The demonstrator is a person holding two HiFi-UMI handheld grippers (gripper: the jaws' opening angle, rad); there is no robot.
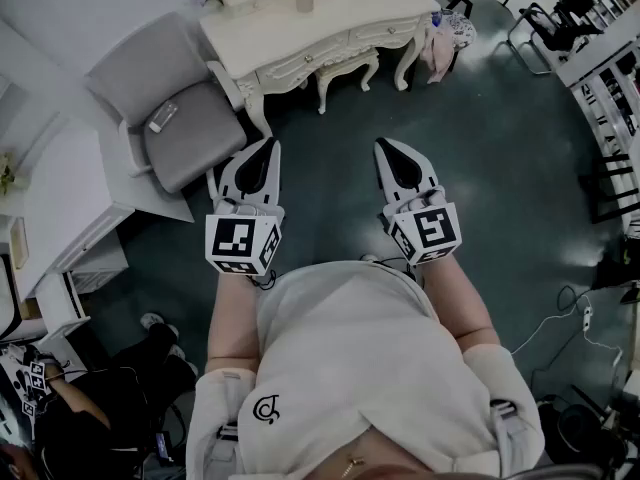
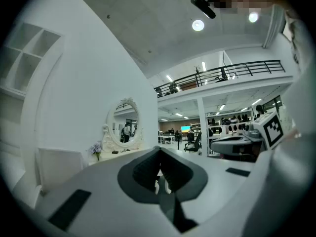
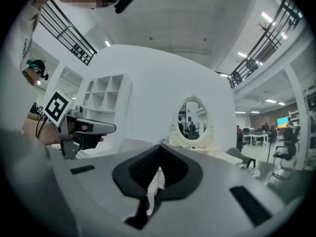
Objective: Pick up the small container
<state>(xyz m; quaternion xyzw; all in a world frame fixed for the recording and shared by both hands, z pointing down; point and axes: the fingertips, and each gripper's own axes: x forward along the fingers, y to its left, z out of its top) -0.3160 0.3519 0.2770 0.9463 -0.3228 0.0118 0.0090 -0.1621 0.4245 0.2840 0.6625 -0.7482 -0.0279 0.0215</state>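
Observation:
A white dressing table (image 1: 330, 20) stands ahead of me on the far side of a stretch of dark floor. On its top sits a small pale container-like thing (image 1: 305, 1), too small to make out well. My left gripper (image 1: 269, 148) and right gripper (image 1: 386, 148) are held side by side at waist height, pointing toward the table and well short of it. Both are shut with nothing between the jaws. In the left gripper view, the left gripper (image 2: 159, 152) faces the table's oval mirror (image 2: 123, 125). The right gripper (image 3: 159, 149) faces the same mirror (image 3: 192, 120).
A grey padded chair (image 1: 185, 118) stands left of the table, and a white stool (image 1: 345, 68) is tucked under it. A white cabinet (image 1: 60, 198) lines the left side. A person sits at the bottom left (image 1: 60, 413). Cables (image 1: 570, 318) lie on the floor at right.

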